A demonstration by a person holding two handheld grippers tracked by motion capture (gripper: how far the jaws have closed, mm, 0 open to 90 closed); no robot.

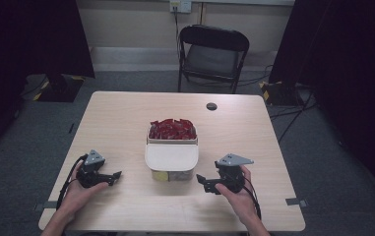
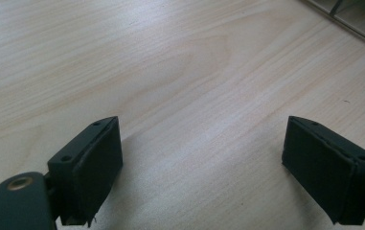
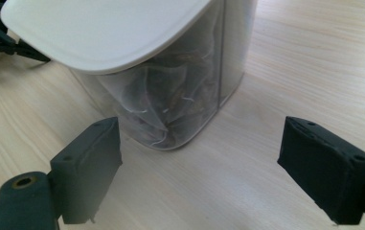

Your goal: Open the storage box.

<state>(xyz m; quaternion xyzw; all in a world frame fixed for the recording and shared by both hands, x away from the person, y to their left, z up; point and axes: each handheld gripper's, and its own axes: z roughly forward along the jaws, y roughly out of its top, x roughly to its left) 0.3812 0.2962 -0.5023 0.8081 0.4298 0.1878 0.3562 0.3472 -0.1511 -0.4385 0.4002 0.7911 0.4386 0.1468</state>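
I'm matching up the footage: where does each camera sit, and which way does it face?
High view: above the person's side, looking forward and down at the table and lidded container; both hands and forearms show.
Left gripper view: on the left gripper, facing bare tabletop; open jaws show.
Right gripper view: on the right gripper, facing the container; open jaws show.
Shared: high and right gripper views both show the container.

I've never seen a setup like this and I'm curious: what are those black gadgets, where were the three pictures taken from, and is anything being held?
A person holds a hand-held gripper in each hand: the left gripper and the right gripper. One camera looks down from above; the other two ride on the grippers, looking along their black jaws. On the table stands a clear container of tea bags with a white lid, and behind it a box of red packets. Both grippers are open and hold nothing.
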